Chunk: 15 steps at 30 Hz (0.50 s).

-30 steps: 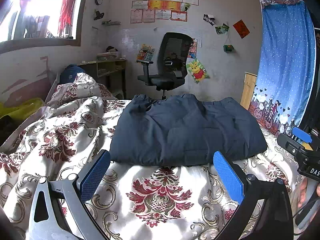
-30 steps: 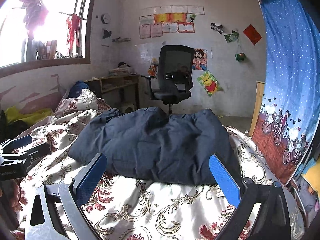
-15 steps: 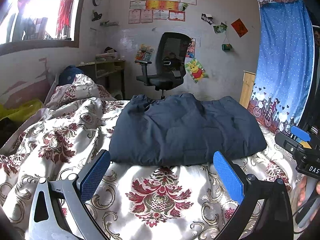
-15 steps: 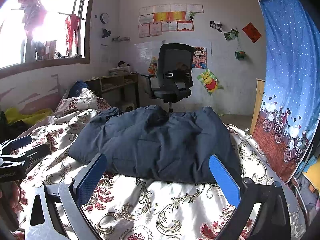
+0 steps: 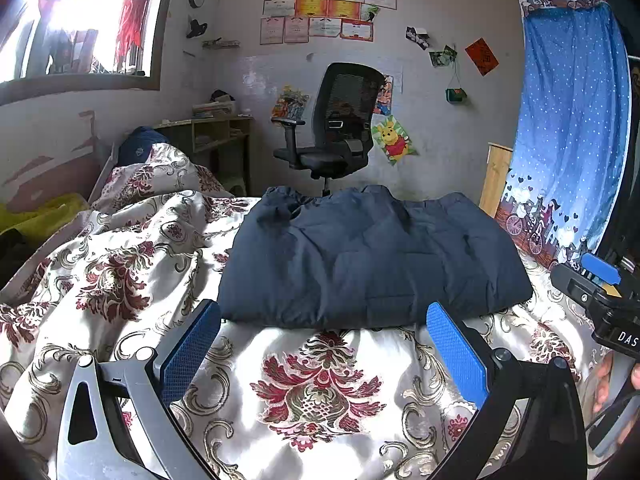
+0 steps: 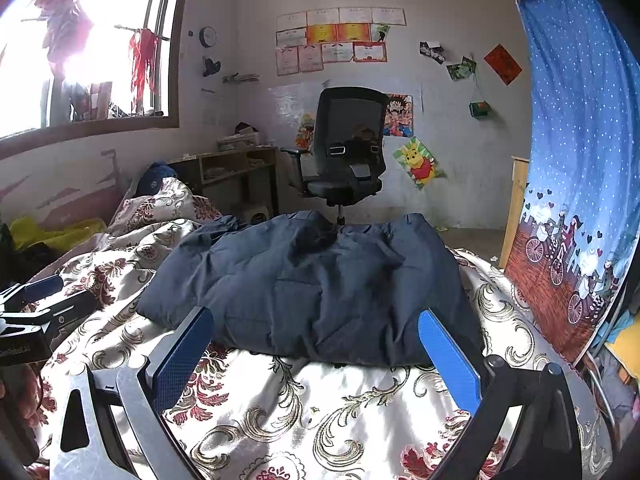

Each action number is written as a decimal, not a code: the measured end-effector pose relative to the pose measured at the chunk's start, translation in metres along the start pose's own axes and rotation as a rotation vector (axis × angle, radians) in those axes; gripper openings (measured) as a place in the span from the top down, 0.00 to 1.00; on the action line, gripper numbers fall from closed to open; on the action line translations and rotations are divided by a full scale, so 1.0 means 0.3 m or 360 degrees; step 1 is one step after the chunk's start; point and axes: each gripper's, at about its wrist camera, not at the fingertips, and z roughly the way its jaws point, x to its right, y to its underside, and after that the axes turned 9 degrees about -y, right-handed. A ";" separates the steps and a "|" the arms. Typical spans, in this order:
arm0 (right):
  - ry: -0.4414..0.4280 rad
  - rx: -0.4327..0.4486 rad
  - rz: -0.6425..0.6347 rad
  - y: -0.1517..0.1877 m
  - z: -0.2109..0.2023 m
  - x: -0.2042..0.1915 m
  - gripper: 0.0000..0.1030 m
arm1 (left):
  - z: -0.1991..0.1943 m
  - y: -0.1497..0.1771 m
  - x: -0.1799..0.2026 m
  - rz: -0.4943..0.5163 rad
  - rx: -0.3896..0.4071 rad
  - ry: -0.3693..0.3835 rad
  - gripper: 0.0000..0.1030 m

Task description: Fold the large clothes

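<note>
The folded navy padded jacket (image 5: 372,264) lies on the floral bedspread (image 5: 316,392), its near edge just beyond my left claw (image 5: 324,344) and my right claw (image 6: 316,344). Bare bedspread lies under both claws. Both hover level, aimed at the jacket, fingers spread wide, holding nothing, the right one beside the blue curtain (image 6: 580,184)

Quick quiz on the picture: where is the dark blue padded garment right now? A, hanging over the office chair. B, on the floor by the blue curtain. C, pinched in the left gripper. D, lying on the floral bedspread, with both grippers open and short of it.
D: the dark blue garment lies on the floral bedspread, and the left gripper and right gripper are both open, holding nothing.
</note>
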 end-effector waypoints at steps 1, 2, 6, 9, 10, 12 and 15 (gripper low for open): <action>0.0000 0.0000 0.0000 0.000 0.000 -0.001 0.00 | 0.000 0.000 0.001 0.0000 0.0001 0.0000 0.02; 0.0001 -0.0001 0.0002 0.000 0.000 -0.002 0.00 | 0.000 0.000 0.001 0.0000 0.0001 0.0000 0.02; 0.0001 -0.0002 0.0005 0.000 0.000 -0.001 0.00 | 0.001 0.000 0.001 0.0001 0.0003 0.0002 0.02; 0.0001 -0.0002 0.0005 0.000 0.000 0.000 0.00 | 0.000 0.000 0.002 0.0001 0.0002 0.0000 0.02; 0.0001 -0.0003 0.0005 0.000 0.000 0.000 0.00 | 0.000 0.000 0.002 0.0001 0.0002 0.0001 0.02; 0.0000 -0.0002 0.0004 0.000 -0.001 0.001 0.00 | 0.000 0.000 0.002 0.0000 0.0004 0.0000 0.02; 0.0001 -0.0001 0.0003 -0.001 0.000 -0.001 0.00 | 0.001 0.000 0.002 0.0000 -0.0002 0.0003 0.02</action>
